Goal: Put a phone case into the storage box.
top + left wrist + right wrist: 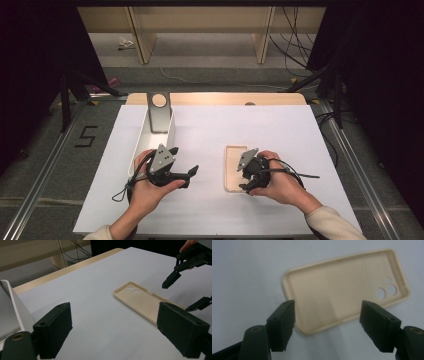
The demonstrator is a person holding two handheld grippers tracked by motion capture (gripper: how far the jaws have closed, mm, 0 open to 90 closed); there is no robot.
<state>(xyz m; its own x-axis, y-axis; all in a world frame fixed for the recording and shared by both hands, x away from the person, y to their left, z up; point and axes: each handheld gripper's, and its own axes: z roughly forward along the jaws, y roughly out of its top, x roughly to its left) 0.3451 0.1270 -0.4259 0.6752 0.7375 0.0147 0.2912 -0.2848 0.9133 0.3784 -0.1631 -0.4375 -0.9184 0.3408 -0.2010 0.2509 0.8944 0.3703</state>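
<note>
A beige phone case lies hollow side up on the white table cover, its camera holes at the far end. My right gripper hovers open over the case's near right part. In the right gripper view its jaws straddle the near end of the case without touching it. My left gripper is open and holds nothing, a hand's width left of the case. In the left gripper view its own jaws frame the case, and the right gripper hangs over the case's far side.
A long white bin stands at the left of the table with a grey slab with a round hole leaning in it; the bin's wall is close beside my left jaw. Dark stands and cables surround the table.
</note>
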